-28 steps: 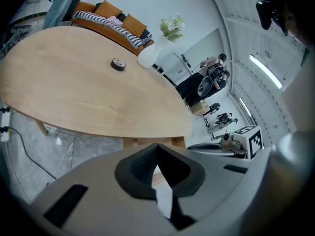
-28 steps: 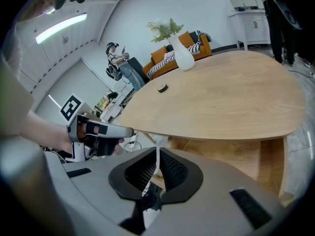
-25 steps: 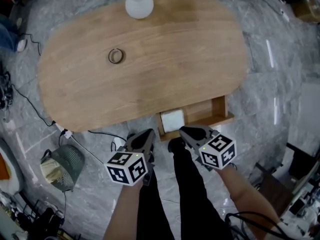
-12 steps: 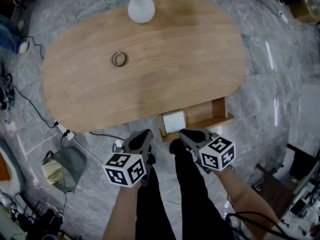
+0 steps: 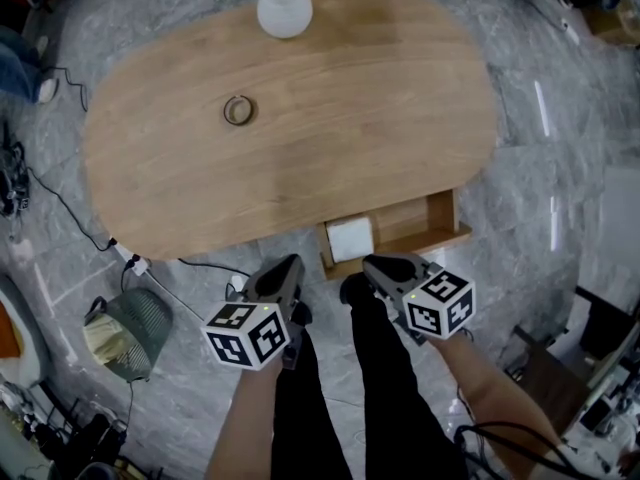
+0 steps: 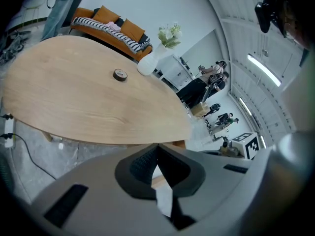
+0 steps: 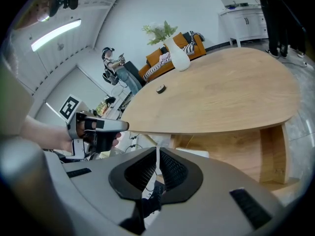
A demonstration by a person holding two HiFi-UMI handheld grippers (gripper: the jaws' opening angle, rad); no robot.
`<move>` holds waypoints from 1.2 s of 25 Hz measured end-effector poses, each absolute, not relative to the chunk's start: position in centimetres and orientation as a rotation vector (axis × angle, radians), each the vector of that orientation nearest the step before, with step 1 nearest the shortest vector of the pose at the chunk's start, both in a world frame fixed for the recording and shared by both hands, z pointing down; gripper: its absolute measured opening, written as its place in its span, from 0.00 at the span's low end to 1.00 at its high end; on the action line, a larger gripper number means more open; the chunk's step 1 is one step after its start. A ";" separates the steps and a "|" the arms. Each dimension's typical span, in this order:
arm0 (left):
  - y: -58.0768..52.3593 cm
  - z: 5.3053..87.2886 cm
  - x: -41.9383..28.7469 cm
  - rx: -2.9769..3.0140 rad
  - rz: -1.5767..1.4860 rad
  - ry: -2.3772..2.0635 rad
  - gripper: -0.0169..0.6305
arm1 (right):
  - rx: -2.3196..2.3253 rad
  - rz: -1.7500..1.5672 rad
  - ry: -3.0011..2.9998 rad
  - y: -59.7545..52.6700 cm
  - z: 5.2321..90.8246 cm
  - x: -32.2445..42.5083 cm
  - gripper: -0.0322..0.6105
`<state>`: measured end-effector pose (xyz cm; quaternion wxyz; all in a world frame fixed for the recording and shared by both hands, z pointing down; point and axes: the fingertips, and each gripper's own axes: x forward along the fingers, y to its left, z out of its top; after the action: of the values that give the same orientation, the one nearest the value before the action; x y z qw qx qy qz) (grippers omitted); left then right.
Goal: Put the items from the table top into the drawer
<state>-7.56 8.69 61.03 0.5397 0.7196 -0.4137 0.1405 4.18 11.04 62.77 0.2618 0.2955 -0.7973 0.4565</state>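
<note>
the person's forearms reach down over dark trouser legs, and each hand carries a tool. the left tool point(image 5: 288, 264) and the right tool point(image 5: 372, 262) hang side by side above the grey stone floor point(image 5: 540, 168), pointing at the near edge of the tabletop point(image 5: 330, 148). in its own view each tool has its jaws pressed together with nothing between them.

set against a second ago, almost nothing differs. both tools sit in the same spot, closed as before. the drawer is pulled out just as far, and the things on the tabletop have not shifted.

just beyond the tool tips the wooden drawer point(image 5: 420, 230) stands open under the tabletop's near edge. a white box point(image 5: 350, 239) lies in its left end, and the rest is bare wood.

farther out, on the left half of the oval tabletop, lies the small tape roll point(image 5: 238, 110). it is a flat ring with a dark rim and a brownish band, lying on its side so that wood shows through its hole. it is alone there, well apart from the drawer. at the far edge stands a white vase point(image 5: 284, 10) with a few flowers.
</note>
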 end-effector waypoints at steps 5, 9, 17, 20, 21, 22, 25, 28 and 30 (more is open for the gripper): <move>8.3 61.4 -8.0 1.715 0.349 -0.991 0.03 | 0.815 1.244 -2.155 10.6 63.2 4.0 0.12; 7.5 61.7 -8.3 1.729 0.354 -1.004 0.03 | 0.807 1.246 -2.150 10.7 63.6 4.0 0.12; 4.5 62.0 -9.7 1.758 0.339 -1.050 0.03 | 0.789 1.232 -2.157 9.4 64.1 3.2 0.12; 3.3 62.2 -10.2 1.748 0.336 -1.062 0.03 | 0.761 1.230 -2.164 8.5 64.0 2.5 0.12; 2.9 62.3 -10.2 1.744 0.333 -1.065 0.03 | 0.748 1.225 -2.166 8.2 64.0 2.3 0.11; 2.5 62.3 -10.2 1.743 0.331 -1.067 0.03 | 0.738 1.219 -2.168 7.8 64.0 2.1 0.12; 1.5 62.2 -10.0 1.746 0.330 -1.069 0.03 | 0.730 1.205 -2.174 6.4 64.0 1.7 0.11; 0.4 62.1 -10.1 1.740 0.325 -1.079 0.03 | 0.722 1.197 -2.181 4.7 63.7 1.3 0.12; -0.5 61.9 -10.6 1.737 0.320 -1.091 0.03 | 0.705 1.190 -2.187 3.6 63.6 0.6 0.12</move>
<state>-10.58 -0.49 61.94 0.5077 0.7208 -0.4528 0.1327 0.63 3.58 63.55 0.2736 0.2621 -0.8129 0.4422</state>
